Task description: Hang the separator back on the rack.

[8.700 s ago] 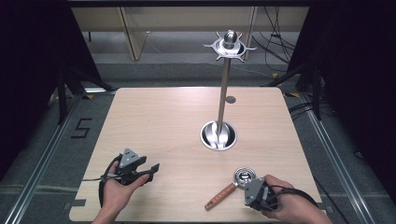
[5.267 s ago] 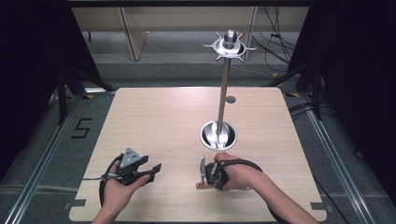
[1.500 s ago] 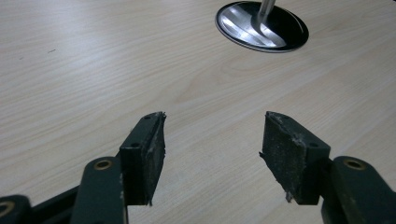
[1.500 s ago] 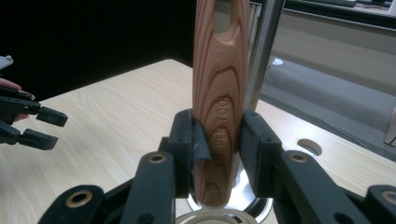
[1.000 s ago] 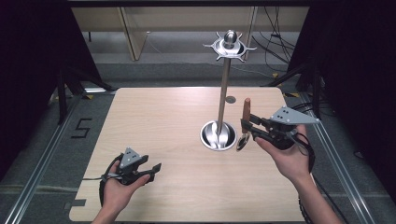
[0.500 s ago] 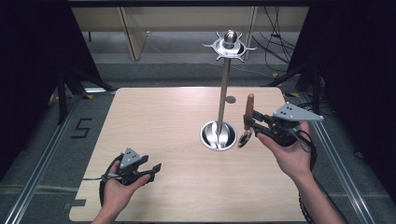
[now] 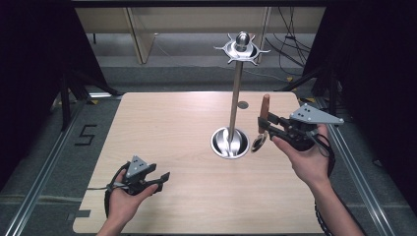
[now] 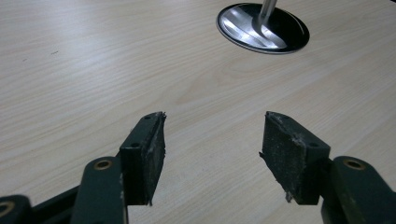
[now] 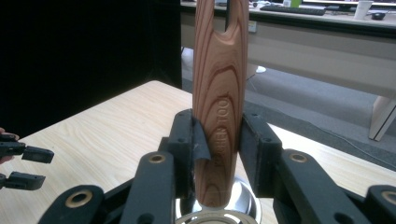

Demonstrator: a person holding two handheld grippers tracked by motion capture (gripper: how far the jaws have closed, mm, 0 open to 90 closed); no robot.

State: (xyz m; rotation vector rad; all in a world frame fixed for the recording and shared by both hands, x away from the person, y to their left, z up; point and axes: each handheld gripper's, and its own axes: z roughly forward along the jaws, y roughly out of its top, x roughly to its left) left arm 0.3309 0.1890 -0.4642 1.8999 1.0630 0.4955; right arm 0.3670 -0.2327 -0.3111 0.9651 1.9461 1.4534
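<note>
My right gripper (image 7: pixel 264 126) is shut on a wooden-handled utensil (image 7: pixel 264 105), held upright above the table to the right of the stand. Its small round metal head (image 7: pixel 257 143) hangs below the jaws. In the right gripper view the grained handle (image 9: pixel 220 93) stands between both pads, with a slot at its top end. The metal stand (image 7: pixel 236 98) has a round base (image 7: pixel 229 143) and a ring of hooks (image 7: pixel 241 48) on top. My left gripper (image 7: pixel 160 179) rests open at the table's front left, its jaws (image 8: pixel 212 156) wide apart over bare wood.
The light wooden table (image 7: pixel 172 123) has dark floor and metal rails on both sides. A small grey disc (image 7: pixel 242 104) lies behind the stand. The stand's base (image 8: pixel 262 33) lies ahead of the left gripper. The left gripper (image 9: pixel 23 163) shows far off in the right gripper view.
The right gripper took the utensil from the table's front and lifted it beside the stand. Over the last second it drifted slightly right. The left hand has stayed put.
</note>
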